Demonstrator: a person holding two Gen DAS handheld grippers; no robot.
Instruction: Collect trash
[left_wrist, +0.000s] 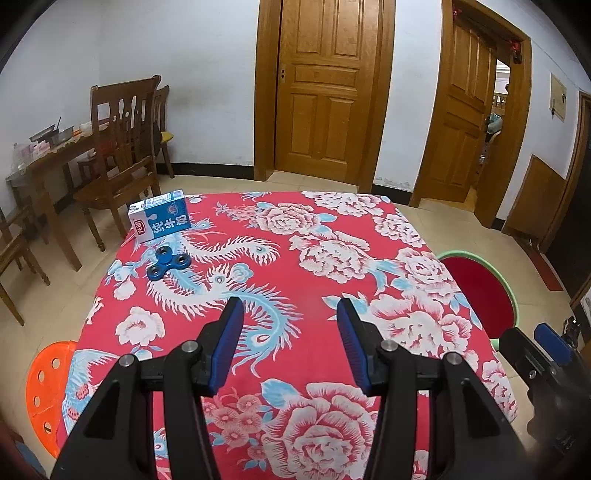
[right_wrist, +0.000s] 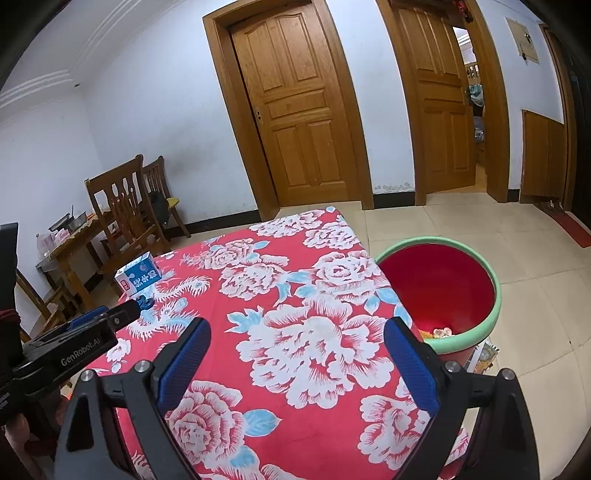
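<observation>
Both tools, left tool (left_wrist: 290, 314) and right tool (right_wrist: 297, 339), are hovering with fingers apart. Reaching for the blue-and-white milk carton (left_wrist: 160, 220) risks knocking it off the bench (left_wrist: 332, 236) edge.

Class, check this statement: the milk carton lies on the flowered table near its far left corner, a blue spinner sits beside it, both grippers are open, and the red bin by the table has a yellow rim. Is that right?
Not quite. The bin has a green rim, not yellow; the right wrist view shows it plainly. The rest holds: the carton lies near the table's far left corner, the spinner beside it, and the left gripper and right gripper both have open jaws.
</observation>
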